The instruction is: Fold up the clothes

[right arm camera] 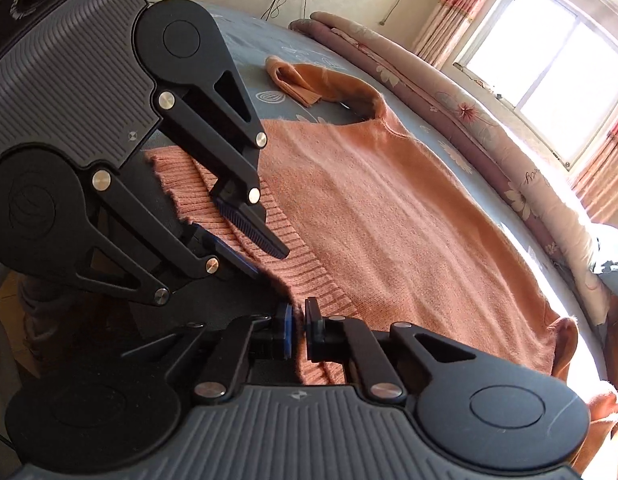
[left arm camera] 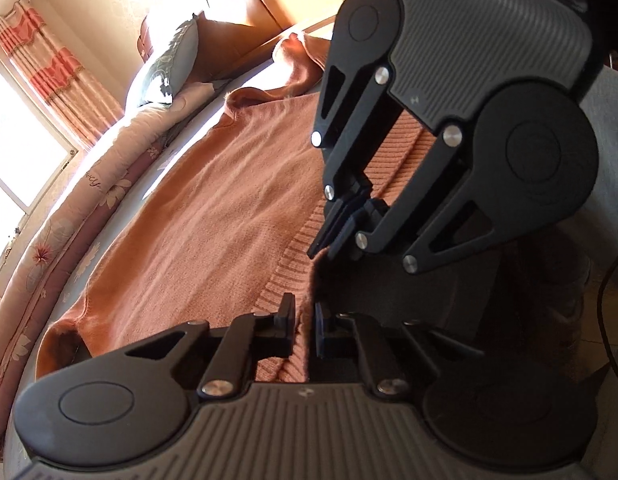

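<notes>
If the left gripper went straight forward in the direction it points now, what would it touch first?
The left gripper is already shut on the ribbed hem of the orange sweater, so it would press further into that knit, then likely the bed beneath; depth is unclear.

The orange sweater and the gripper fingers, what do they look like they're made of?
Sweater: soft knit, probably wool or acrylic yarn. It has a fuzzy matte surface and a ribbed hem.
Right gripper and left gripper: rigid black links that look like matte plastic, with shiny metal pins. The fingers seem to carry blue pads, possibly rubber; both grippers are closed on the hem.
</notes>
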